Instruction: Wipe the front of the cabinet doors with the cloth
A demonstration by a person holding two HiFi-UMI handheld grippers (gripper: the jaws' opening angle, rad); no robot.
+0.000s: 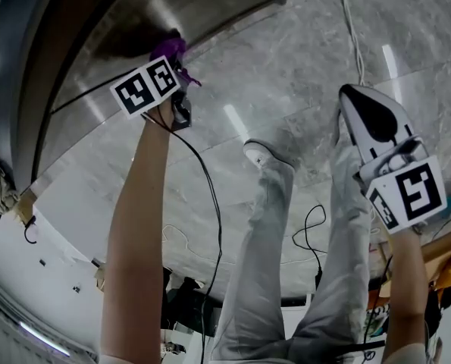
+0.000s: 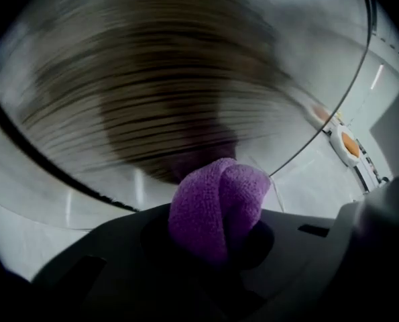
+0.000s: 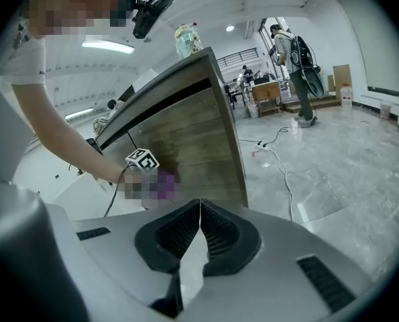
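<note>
Though glossy, marble floor (image 1: 301, 67); wood-grain door (image 3: 192, 139).

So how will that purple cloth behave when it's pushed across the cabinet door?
Probably floppy: the purple cloth bulges in soft folds out of the left gripper. Its knitted texture likely drags rather than slips on the wooden cabinet door.

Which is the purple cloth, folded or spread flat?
Folded: the purple knitted cloth bulges in a doubled wad from the left gripper, whose jaws clamp it.
</note>
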